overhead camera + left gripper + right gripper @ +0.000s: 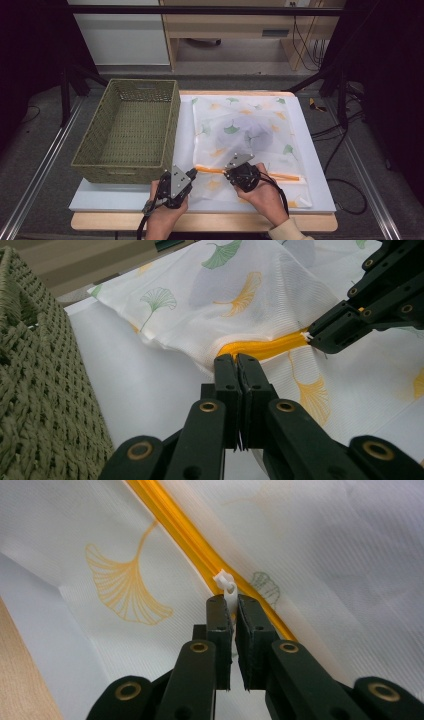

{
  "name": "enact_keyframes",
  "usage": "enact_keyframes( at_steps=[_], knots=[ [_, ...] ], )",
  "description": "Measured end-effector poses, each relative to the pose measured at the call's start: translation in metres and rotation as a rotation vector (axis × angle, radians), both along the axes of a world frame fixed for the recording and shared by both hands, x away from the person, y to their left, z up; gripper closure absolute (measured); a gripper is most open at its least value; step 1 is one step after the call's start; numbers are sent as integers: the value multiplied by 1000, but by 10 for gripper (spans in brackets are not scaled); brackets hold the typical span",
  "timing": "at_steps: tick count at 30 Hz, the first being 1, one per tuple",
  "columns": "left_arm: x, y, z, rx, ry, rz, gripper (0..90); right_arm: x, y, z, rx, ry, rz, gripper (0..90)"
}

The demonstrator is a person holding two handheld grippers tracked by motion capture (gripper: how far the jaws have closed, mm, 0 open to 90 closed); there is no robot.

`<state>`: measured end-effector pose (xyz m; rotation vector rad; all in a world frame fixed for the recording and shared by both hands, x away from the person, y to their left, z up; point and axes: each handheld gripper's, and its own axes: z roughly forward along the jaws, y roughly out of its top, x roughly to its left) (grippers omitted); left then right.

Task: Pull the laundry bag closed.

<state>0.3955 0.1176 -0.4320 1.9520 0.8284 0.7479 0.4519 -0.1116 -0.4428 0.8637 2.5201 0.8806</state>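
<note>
A white mesh bag (245,130) printed with green and orange leaves lies flat on the table, something dark showing through it. An orange zipper (280,176) runs along its near edge. My left gripper (194,173) sits at the zipper's left end. In the left gripper view it (237,361) is shut on the bag's fabric edge (250,295) beside the orange zipper (260,347). My right gripper (227,173) is just to the right on the zipper line; its jaws (234,602) are shut on the white zipper pull (227,586) above the zipper (170,520).
A green woven basket (125,130) stands on the table's left half, close beside my left gripper, its wall (35,390) near the jaws. The white table top (310,150) ends at a wooden front edge (210,222). Cables lie on the floor at right.
</note>
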Motion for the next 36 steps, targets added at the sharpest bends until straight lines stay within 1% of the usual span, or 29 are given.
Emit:
enact_keyframes(
  at_steps=[2,3,4,7,8,14,16,17,18,19,20,28,36],
  knots=[
    [-1,-1,-1,-1,0,-2,883,0,-2,0,-2,-9,8,852],
    [-1,-2,0,-1,-2,-4,883,-1,-2,0,-5,-4,-2,852],
    [-1,-2,0,-2,-2,-5,883,-1,-2,0,-1,-7,1,852],
    [-1,-1,1,-6,-3,-1,884,-2,-4,-2,-17,-2,-6,852],
    [-1,0,1,-6,-3,1,884,-1,-5,-3,-12,1,-8,852],
    [-1,0,1,-8,-2,-2,884,-1,-11,-4,-15,10,-17,852],
    [-2,0,1,-6,-2,1,884,-1,-12,-4,-21,5,-18,852],
    [-2,1,1,-6,-2,1,883,-1,-14,-5,-28,8,-25,852],
    [-2,1,1,-14,-1,4,883,-1,-15,-5,-23,7,-26,852],
    [-2,1,1,-14,0,5,883,-1,-17,-5,-30,6,-30,852],
    [-2,2,1,-14,0,6,883,-1,-18,-5,-24,7,-32,852],
    [0,3,1,-17,0,14,884,-2,-29,-7,-37,14,-48,853],
    [0,4,0,-17,-3,16,883,-5,-46,-5,-48,13,-76,853]
  ],
)
